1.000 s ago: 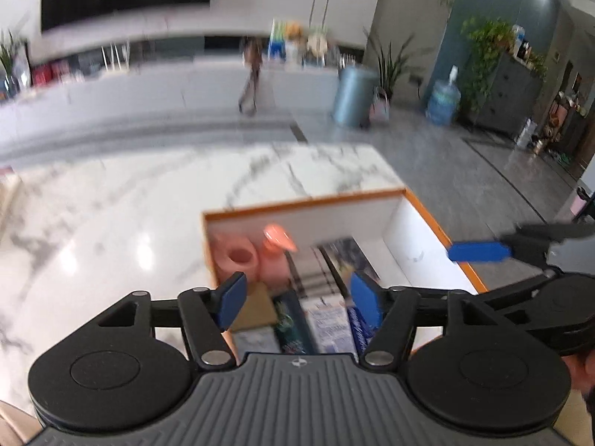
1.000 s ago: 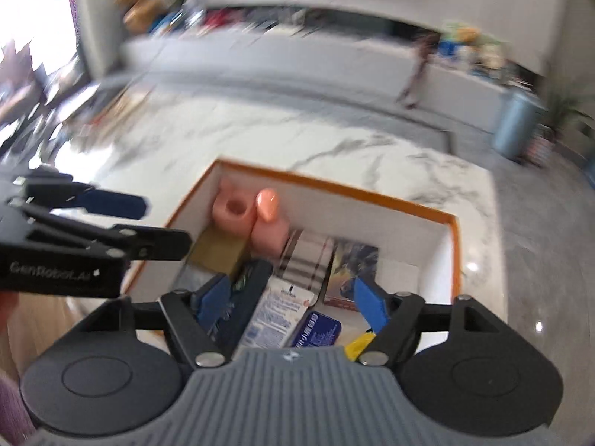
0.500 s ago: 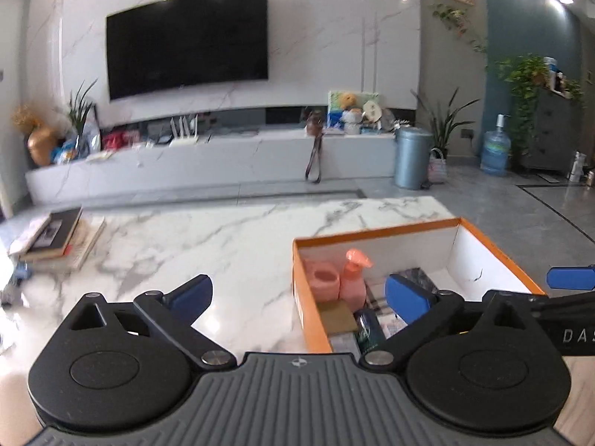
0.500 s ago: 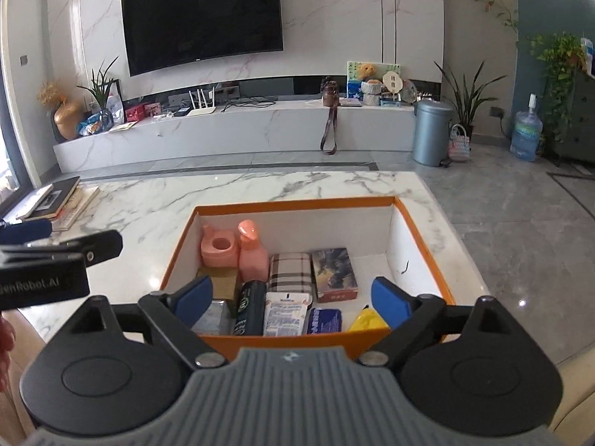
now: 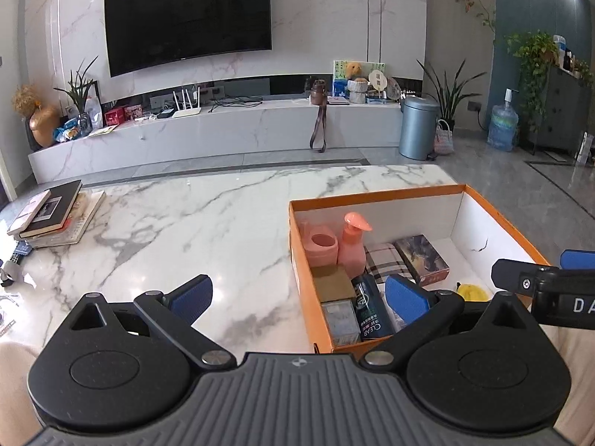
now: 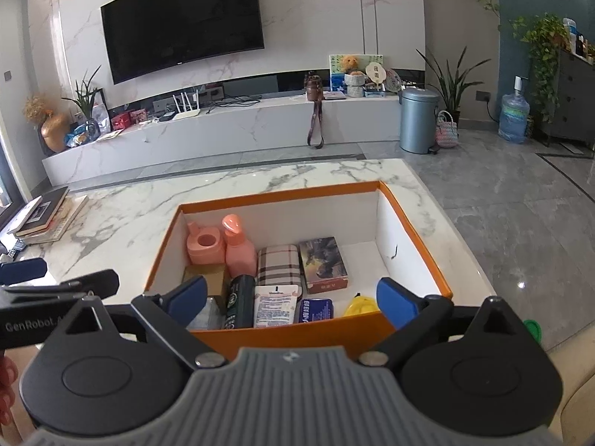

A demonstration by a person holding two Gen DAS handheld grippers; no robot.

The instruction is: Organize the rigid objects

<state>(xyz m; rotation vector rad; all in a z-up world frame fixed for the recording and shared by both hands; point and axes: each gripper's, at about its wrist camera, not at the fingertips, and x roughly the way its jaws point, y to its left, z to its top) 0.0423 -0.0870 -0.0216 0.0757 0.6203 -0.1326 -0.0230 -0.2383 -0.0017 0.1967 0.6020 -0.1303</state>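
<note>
An orange box (image 6: 282,193) with white inner walls sits on the marble table (image 6: 119,219); it also shows in the left wrist view (image 5: 372,197). Inside it stand a pink cup (image 6: 205,247), a pink pump bottle (image 6: 238,251), a plaid case (image 6: 278,264), a picture box (image 6: 322,264), a dark bottle (image 6: 240,299), a white packet, a blue tin and a yellow item (image 6: 360,304). My right gripper (image 6: 292,297) is open and empty, at the box's near wall. My left gripper (image 5: 299,297) is open and empty, over the box's left wall.
A stack of books (image 5: 55,215) lies at the table's far left. Small clutter lies at the left edge (image 5: 11,271). Behind the table are a TV console (image 5: 223,126), a bin (image 5: 418,126) and plants. The floor drops off right of the table.
Both grippers have pulled back and tilted up from looking down into the box, and their jaws have opened wider. The box contents have not moved.
</note>
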